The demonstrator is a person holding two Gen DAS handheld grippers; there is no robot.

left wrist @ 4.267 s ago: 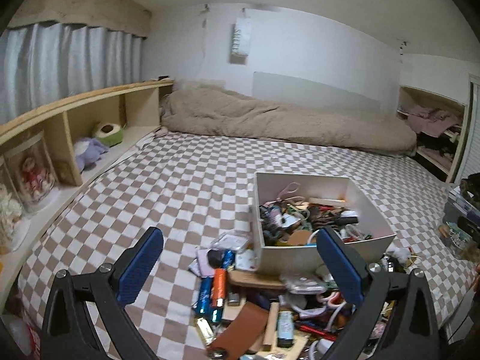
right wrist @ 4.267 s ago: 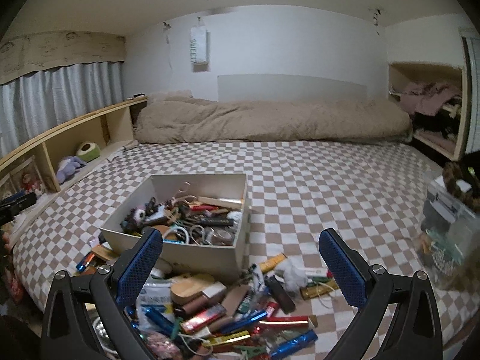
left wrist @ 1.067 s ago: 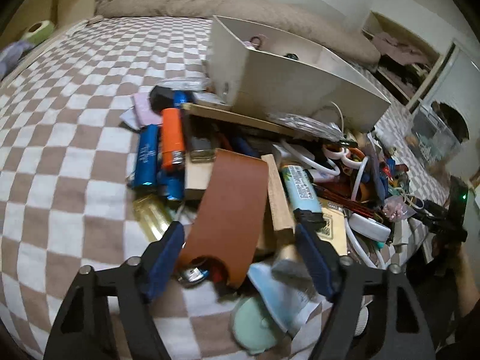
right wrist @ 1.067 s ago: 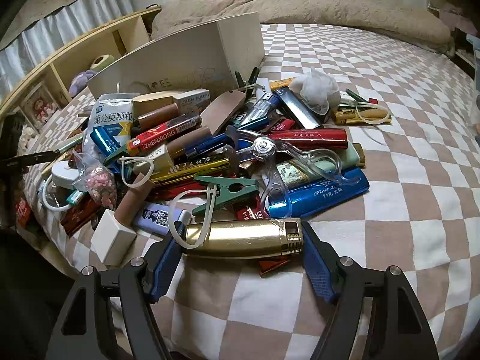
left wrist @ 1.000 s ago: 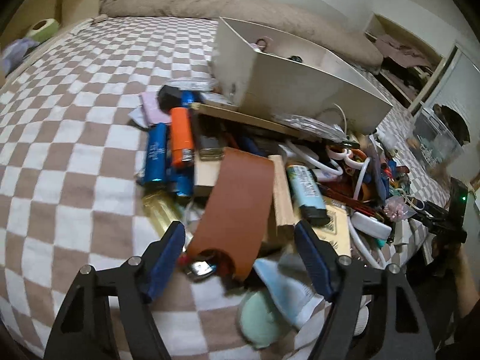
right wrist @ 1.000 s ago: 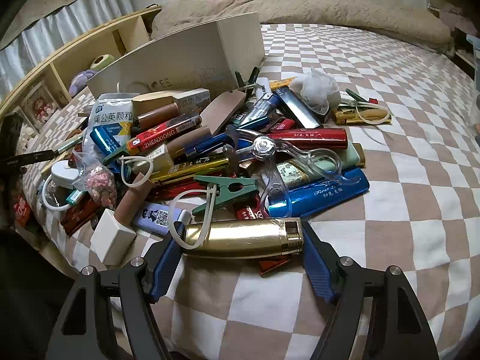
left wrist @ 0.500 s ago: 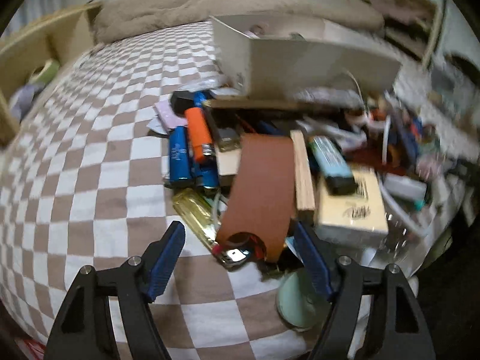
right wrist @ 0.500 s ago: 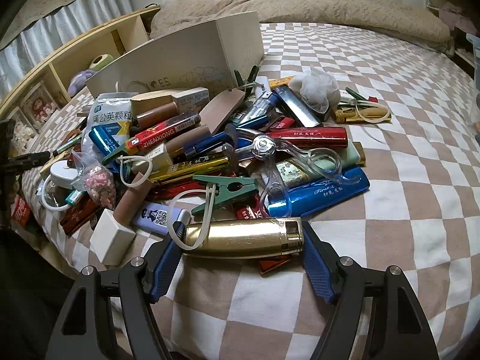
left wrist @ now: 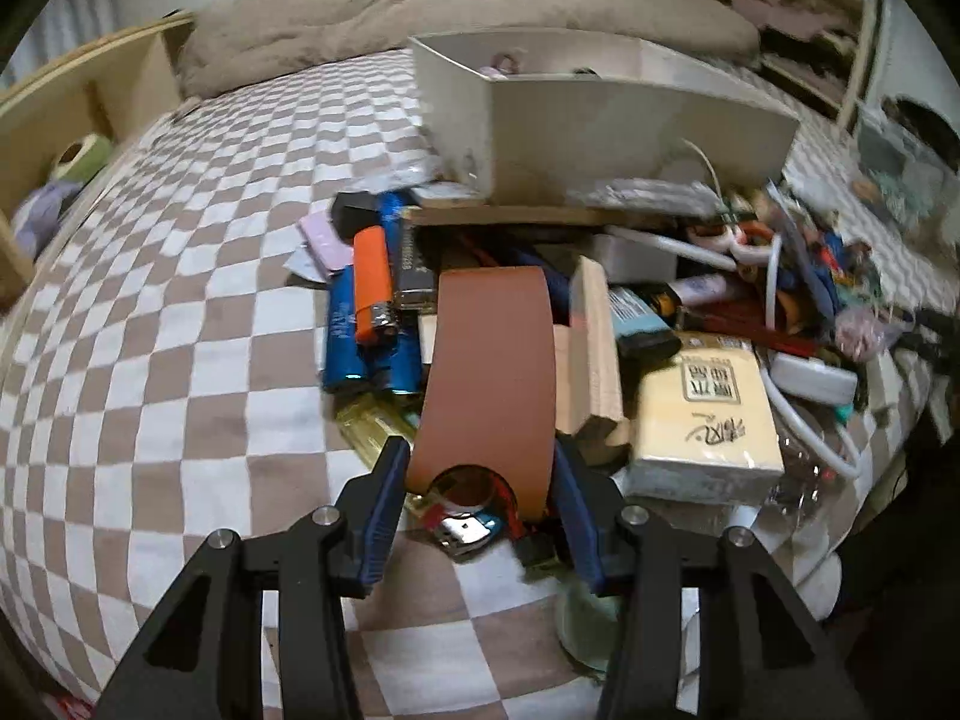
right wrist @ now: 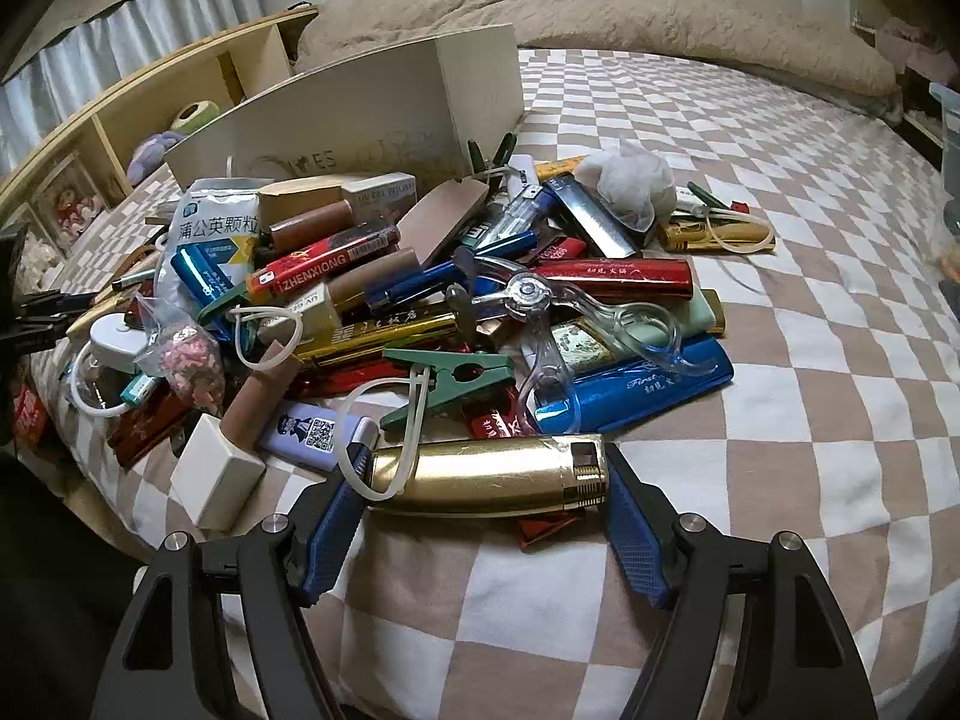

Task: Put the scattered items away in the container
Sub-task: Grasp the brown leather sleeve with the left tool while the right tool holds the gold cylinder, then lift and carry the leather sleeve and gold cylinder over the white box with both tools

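Observation:
A white box (left wrist: 600, 120) stands on the checkered bed behind a heap of small items; it also shows in the right wrist view (right wrist: 360, 114). My left gripper (left wrist: 480, 480) has closed its blue pads on the near end of a brown leather strip (left wrist: 489, 372) lying on the heap. My right gripper (right wrist: 486, 474) straddles a gold metal tube (right wrist: 480, 474) lying crosswise, its two pads at the tube's ends; the pads look just touching or nearly so.
Around the strip lie an orange lighter (left wrist: 372, 276), blue tubes (left wrist: 342, 336), a wooden block (left wrist: 591, 348) and a yellow packet (left wrist: 702, 414). In the right wrist view a green clip (right wrist: 450, 372), clear scissors (right wrist: 540, 312) and a blue pouch (right wrist: 648, 384) lie behind the tube. A wooden shelf (right wrist: 150, 96) runs along the left.
Both grippers came down from high above the bed to the heap. In the last half second my left jaws narrowed onto the brown strip. The right gripper stayed still at the gold tube.

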